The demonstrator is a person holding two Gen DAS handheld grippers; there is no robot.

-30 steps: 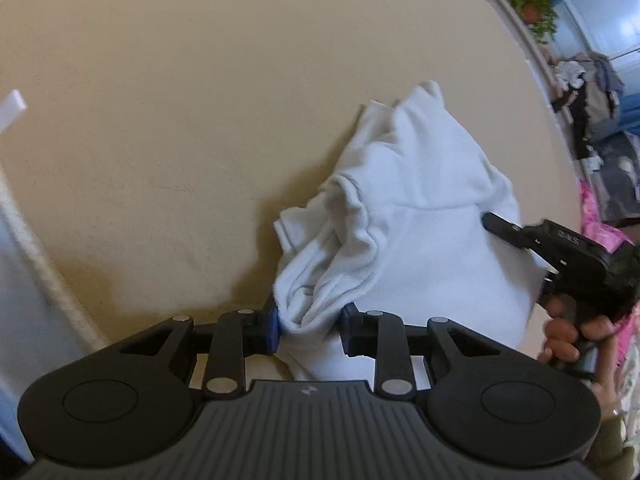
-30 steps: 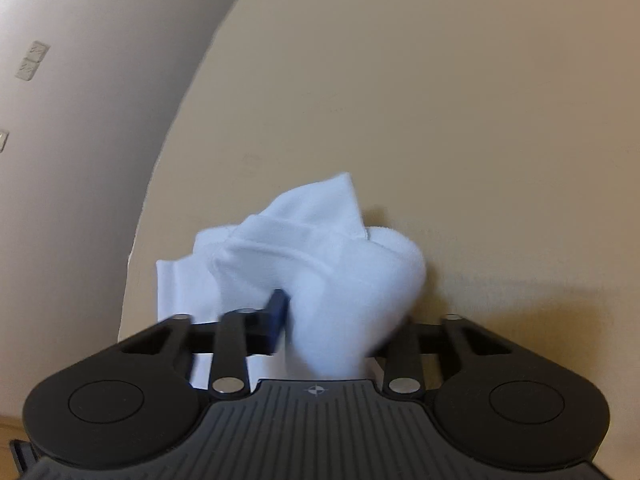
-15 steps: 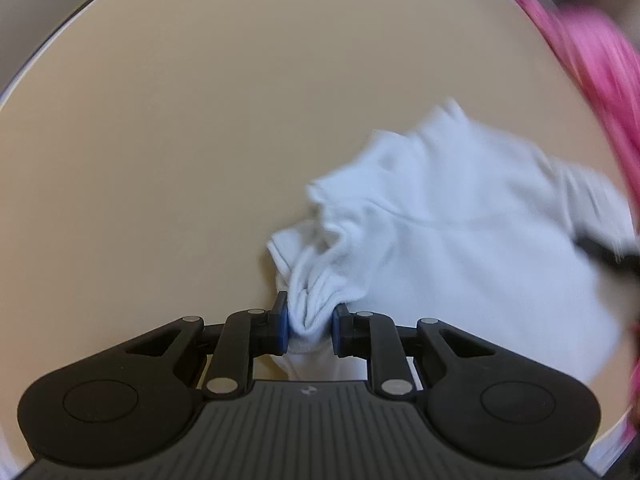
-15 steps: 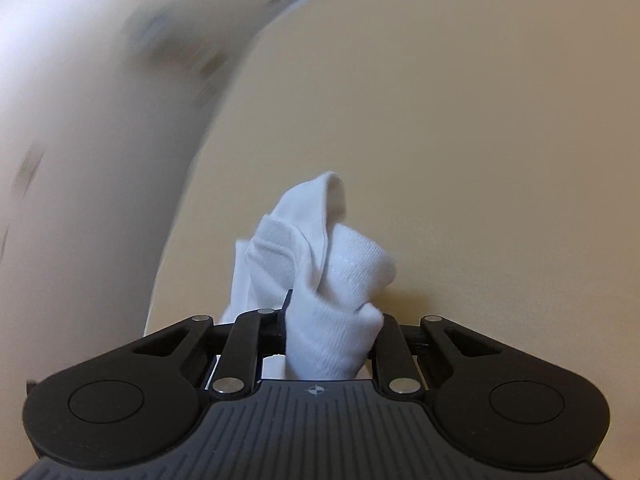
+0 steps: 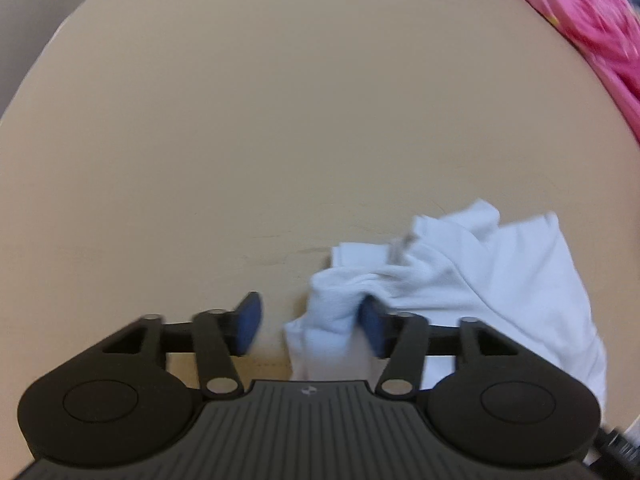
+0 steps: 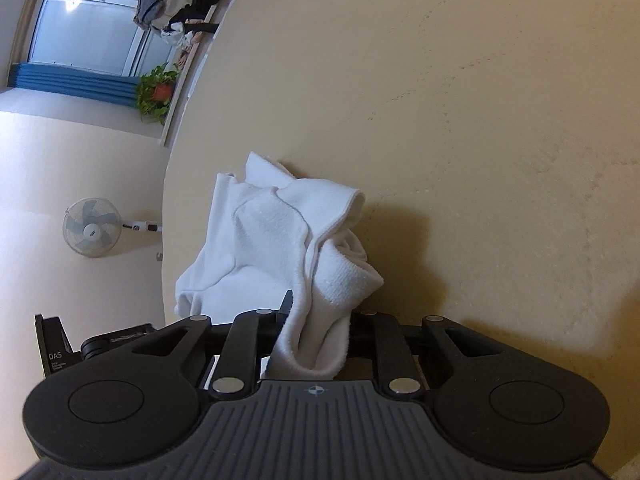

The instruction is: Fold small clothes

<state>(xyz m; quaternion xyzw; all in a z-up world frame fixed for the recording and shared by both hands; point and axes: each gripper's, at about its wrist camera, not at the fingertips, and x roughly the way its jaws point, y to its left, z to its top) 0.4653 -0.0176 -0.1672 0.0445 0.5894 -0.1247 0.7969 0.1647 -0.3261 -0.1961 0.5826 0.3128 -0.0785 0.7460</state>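
A small white garment (image 5: 480,280) lies crumpled on the beige table (image 5: 280,120), low and right in the left wrist view. My left gripper (image 5: 310,322) points down at its bunched edge with the jaws opening. The cloth rests against the right blue pad (image 5: 372,330), and the left pad (image 5: 248,320) stands apart from it. In the right wrist view the white garment (image 6: 260,248) rises in a heap in front of my right gripper (image 6: 320,320), which is shut on a thick fold of it. The fold hides the right gripper's pads.
Pink patterned fabric (image 5: 592,12) lies past the table's far right edge. Beyond the table edge (image 6: 168,200) stand a white fan (image 6: 92,232), a potted plant (image 6: 156,92), a window with blue curtains and a pile of clothes (image 6: 180,12). A black device part (image 6: 60,352) shows at lower left.
The left jaws have come apart and let go of the bunched edge they pinched. Both grippers swung across the table and rolled. The right gripper kept its hold on the fold.
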